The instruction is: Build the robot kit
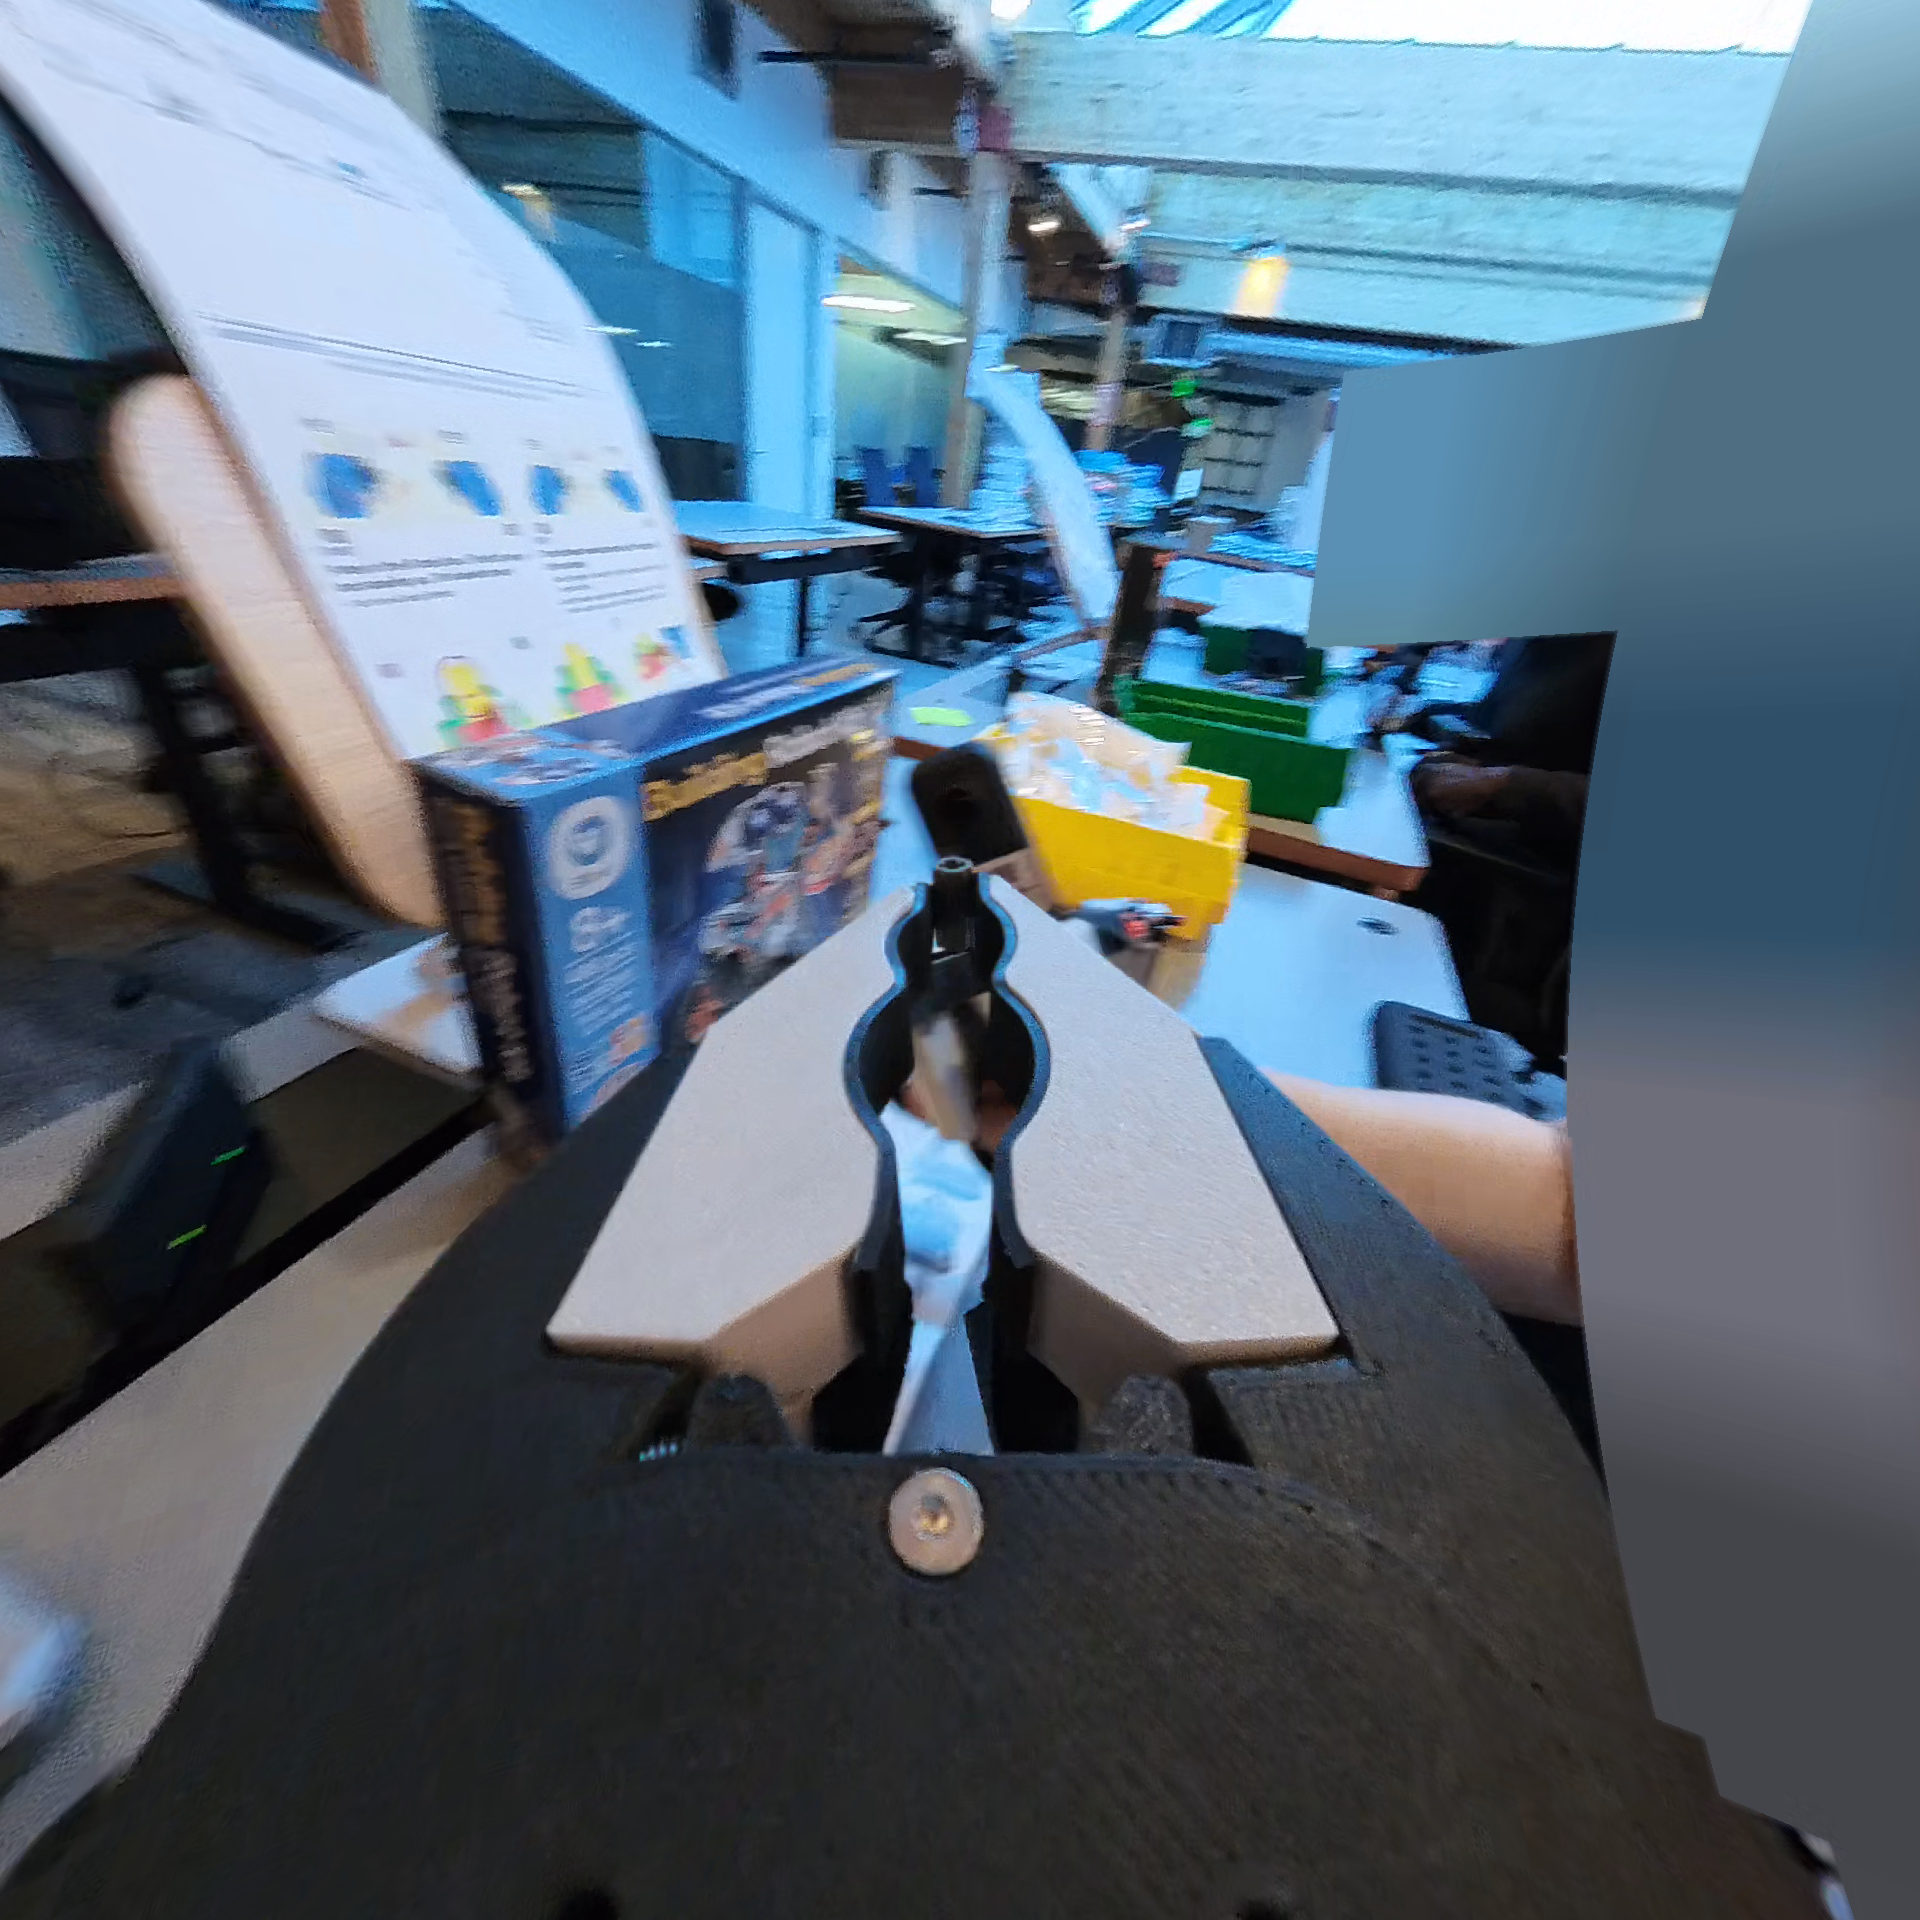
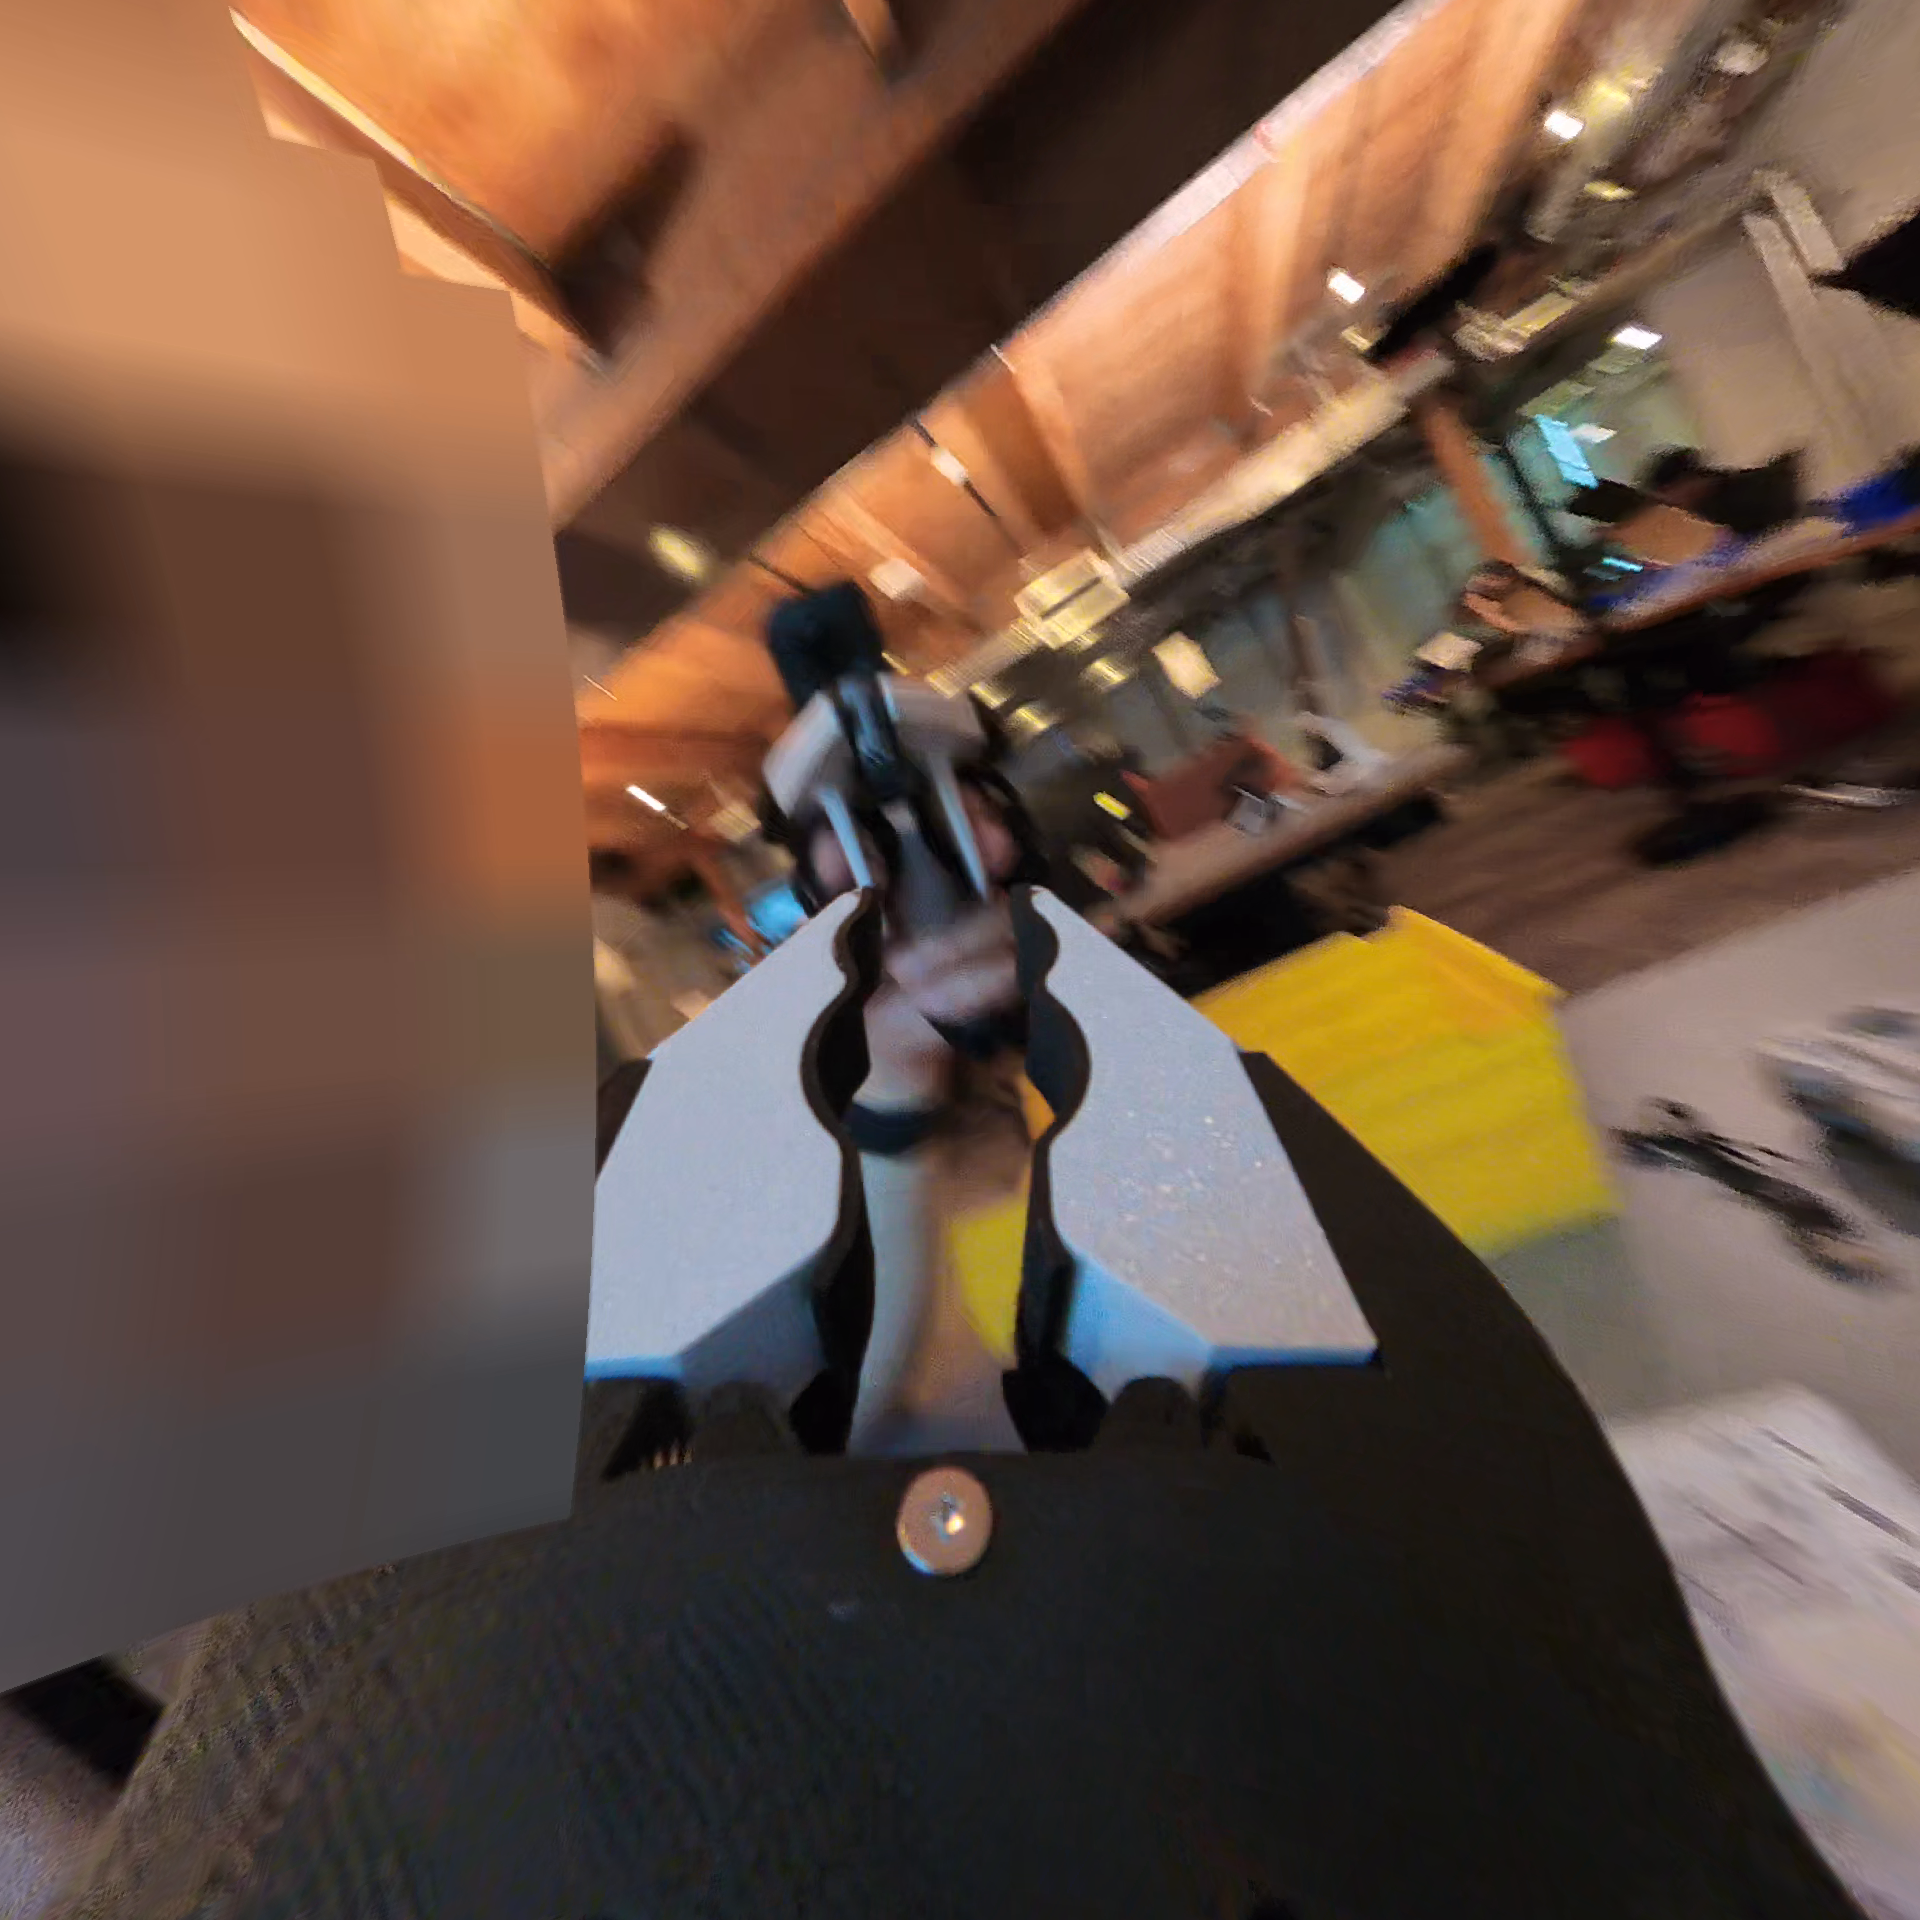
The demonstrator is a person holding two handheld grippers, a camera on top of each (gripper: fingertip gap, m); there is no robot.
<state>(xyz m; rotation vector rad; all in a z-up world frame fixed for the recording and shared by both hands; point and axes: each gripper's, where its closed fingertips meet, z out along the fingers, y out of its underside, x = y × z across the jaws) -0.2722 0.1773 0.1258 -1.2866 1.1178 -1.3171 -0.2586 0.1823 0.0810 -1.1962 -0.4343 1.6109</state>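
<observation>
Above the desk's near edge, the left gripper (image 1: 951, 904) is clenched on a small black part (image 1: 951, 940), its tip poking past the fingertips. Just beyond stands a blue printed box (image 1: 665, 894) near that edge, with a curved instruction sheet (image 1: 416, 416) behind it. Farther along, a yellow bin (image 1: 1143, 847) holds clear bags (contents blurred). The right gripper (image 2: 940, 909) is released, empty, raised off the desk (image 2: 1714, 1039).
</observation>
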